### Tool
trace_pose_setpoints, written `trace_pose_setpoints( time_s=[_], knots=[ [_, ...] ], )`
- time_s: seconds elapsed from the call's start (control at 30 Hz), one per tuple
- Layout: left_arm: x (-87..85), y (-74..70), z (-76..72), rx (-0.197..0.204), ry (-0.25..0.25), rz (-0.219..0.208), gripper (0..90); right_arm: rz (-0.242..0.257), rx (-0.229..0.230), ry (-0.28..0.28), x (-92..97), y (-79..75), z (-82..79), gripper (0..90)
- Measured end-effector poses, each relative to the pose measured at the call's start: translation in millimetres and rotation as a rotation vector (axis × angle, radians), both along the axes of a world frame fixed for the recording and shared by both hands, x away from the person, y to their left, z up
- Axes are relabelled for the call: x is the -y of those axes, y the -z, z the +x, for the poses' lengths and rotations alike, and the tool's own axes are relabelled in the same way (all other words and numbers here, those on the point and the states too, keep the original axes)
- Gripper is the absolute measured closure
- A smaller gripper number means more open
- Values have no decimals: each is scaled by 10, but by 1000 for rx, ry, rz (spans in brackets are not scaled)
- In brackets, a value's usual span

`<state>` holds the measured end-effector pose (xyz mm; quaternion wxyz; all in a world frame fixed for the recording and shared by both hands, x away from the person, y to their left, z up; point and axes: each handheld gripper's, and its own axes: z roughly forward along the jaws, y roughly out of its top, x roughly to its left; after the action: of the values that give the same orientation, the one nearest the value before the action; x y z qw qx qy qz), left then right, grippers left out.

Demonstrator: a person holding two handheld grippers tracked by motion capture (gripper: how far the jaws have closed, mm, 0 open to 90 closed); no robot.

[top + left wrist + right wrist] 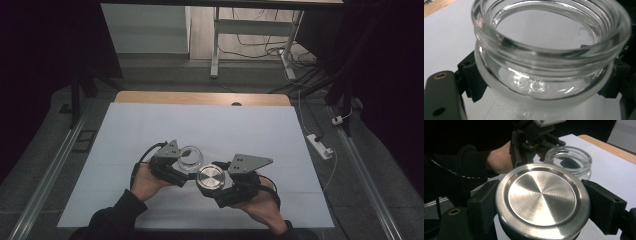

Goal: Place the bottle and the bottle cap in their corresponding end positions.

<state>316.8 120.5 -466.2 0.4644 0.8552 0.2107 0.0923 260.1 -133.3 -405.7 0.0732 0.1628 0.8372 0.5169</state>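
1. The left gripper (176, 167) clamps the open glass jar (190, 157) above the white table (250, 130).
2. The right gripper (220, 187) clasps the steel lid (210, 178) just beside the jar.
3. Likely next: centre lid over jar mouth.

A clear glass jar (549, 62) sits beside a silver brushed-metal lid (541, 195) with circular grain. The table (150, 130) is white with a tan wooden edge. Both black grippers carry grey plates.

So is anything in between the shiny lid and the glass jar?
Nothing visible. The metal lid, clamped in the right gripper, sits beside the open glass jar held by the left gripper, with no object between them.
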Motion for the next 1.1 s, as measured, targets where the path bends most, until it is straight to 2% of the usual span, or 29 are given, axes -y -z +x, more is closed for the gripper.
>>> trace_pose_setpoints(
  time_s=[0.3,0.6,0.93,1.1],
  knots=[
    [34,-29,110,8,-11,0,152,-2,-2,-6,-9,90,-22,187],
    [77,-28,230,16,-26,-1,152,-27,-15,0,-16,271,-21,187],
    [110,-34,373,34,-37,-13,152,-33,-25,7,-23,462,30,187],
    [127,-29,463,41,-49,-5,152,-39,-29,8,-40,530,44,187]
  ],
)
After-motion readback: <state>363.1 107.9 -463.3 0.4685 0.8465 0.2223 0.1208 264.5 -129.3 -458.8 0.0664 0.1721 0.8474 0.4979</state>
